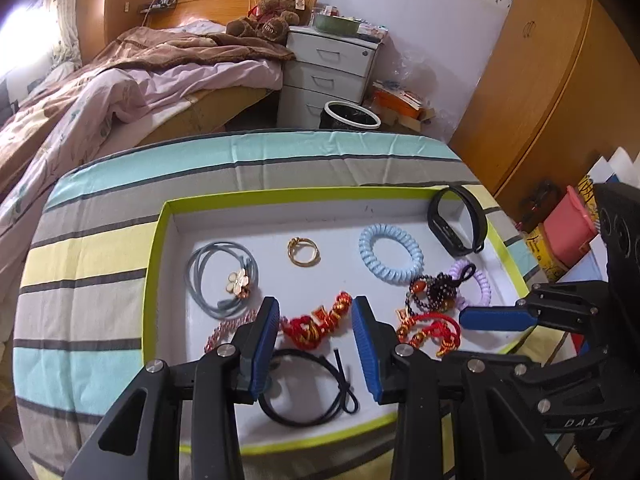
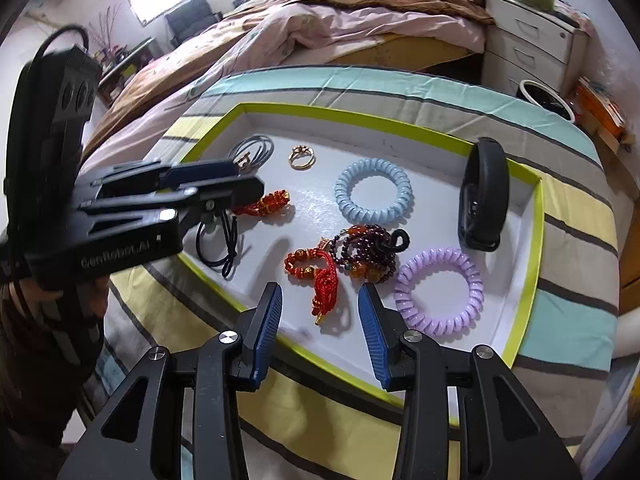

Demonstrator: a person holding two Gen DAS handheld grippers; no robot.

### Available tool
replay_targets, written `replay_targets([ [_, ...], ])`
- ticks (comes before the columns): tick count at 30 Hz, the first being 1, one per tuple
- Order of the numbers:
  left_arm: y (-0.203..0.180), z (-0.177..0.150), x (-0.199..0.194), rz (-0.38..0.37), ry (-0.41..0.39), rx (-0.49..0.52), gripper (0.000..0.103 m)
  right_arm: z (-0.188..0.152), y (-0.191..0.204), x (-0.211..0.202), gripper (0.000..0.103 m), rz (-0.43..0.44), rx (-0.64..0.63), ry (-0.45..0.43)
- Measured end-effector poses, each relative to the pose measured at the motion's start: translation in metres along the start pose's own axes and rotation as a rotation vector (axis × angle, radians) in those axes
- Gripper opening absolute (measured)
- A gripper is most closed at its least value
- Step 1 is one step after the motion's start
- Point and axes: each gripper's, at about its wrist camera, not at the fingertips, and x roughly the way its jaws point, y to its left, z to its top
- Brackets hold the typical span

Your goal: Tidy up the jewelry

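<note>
A: Entry, tray contents. The shallow tray (image 1: pixel 156 248) with the lime-green rim lies on a striped cloth (image 1: pixel 100 240). Against its far right corner a black wristband (image 1: pixel 456 220) leans on the rim. Next to it, toward the middle, lies a pale blue coil hair tie (image 1: pixel 390 254); a gold ring (image 1: pixel 303 251) sits near the far edge at centre, and a grey hair tie with a flower charm (image 1: pixel 224 276) is toward the left edge.

B: Near side?

A: A black elastic loop (image 1: pixel 304 388) by the near edge, a pink beaded piece (image 1: pixel 224 330) to its left. A purple coil hair tie (image 2: pixel 438 290) at the near right corner touches a dark bead bracelet (image 2: pixel 366 252).

B: Grippers?

A: Left gripper (image 1: pixel 314 316): jaws part-open, nothing pinched; a red and gold knotted bracelet (image 1: pixel 316 322) lies on the tray floor between the fingers, clear of both pads. Right gripper (image 2: pixel 320 304): jaws spread wide, empty; a second red corded bracelet (image 2: pixel 316 276) lies on the tray just ahead of its tips, touching neither.

B: Do the grippers touch?

A: They are near each other; contact cannot be told.
</note>
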Motion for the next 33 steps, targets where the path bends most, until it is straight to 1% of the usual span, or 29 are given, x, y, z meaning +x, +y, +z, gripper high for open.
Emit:
replay_targets([
  [3, -0.002, -0.002, -0.006, 0.012, -0.010, 0.002, 0.037, -0.003, -0.001, -0.005, 0.041, 0.001, 0.023, -0.017],
  [6, -0.006, -0.006, -0.018, 0.056, -0.032, -0.001, 0.037, -0.008, 0.001, -0.015, 0.041, -0.018, 0.038, -0.060],
  [8, -0.009, -0.009, -0.025, 0.064, -0.046, -0.003, 0.037, -0.012, 0.000, -0.023, 0.041, -0.025, 0.062, -0.095],
  [10, -0.011, -0.014, -0.031, 0.078, -0.055, -0.010, 0.037, -0.016, 0.001, -0.031, 0.041, -0.062, 0.082, -0.134],
  [12, -0.015, -0.019, -0.038, 0.118, -0.072, -0.005, 0.037, -0.021, 0.003, -0.038, 0.041, -0.098, 0.094, -0.170],
  [16, -0.017, -0.030, -0.050, 0.158, -0.111, -0.040, 0.037, -0.031, 0.011, -0.050, 0.041, -0.179, 0.098, -0.243],
  [19, -0.021, -0.036, -0.057, 0.219, -0.140, -0.043, 0.037, -0.039, 0.015, -0.057, 0.041, -0.203, 0.109, -0.296],
  [22, -0.022, -0.043, -0.063, 0.218, -0.149, -0.063, 0.037, -0.046, 0.018, -0.061, 0.041, -0.221, 0.122, -0.334],
  [27, -0.027, -0.057, -0.075, 0.277, -0.178, -0.063, 0.037, -0.057, 0.027, -0.069, 0.041, -0.273, 0.119, -0.384],
  [31, -0.030, -0.066, -0.081, 0.288, -0.190, -0.059, 0.037, -0.068, 0.034, -0.076, 0.041, -0.282, 0.130, -0.422],
  [33, -0.032, -0.072, -0.085, 0.294, -0.194, -0.066, 0.037, -0.072, 0.036, -0.078, 0.041, -0.282, 0.133, -0.422],
])
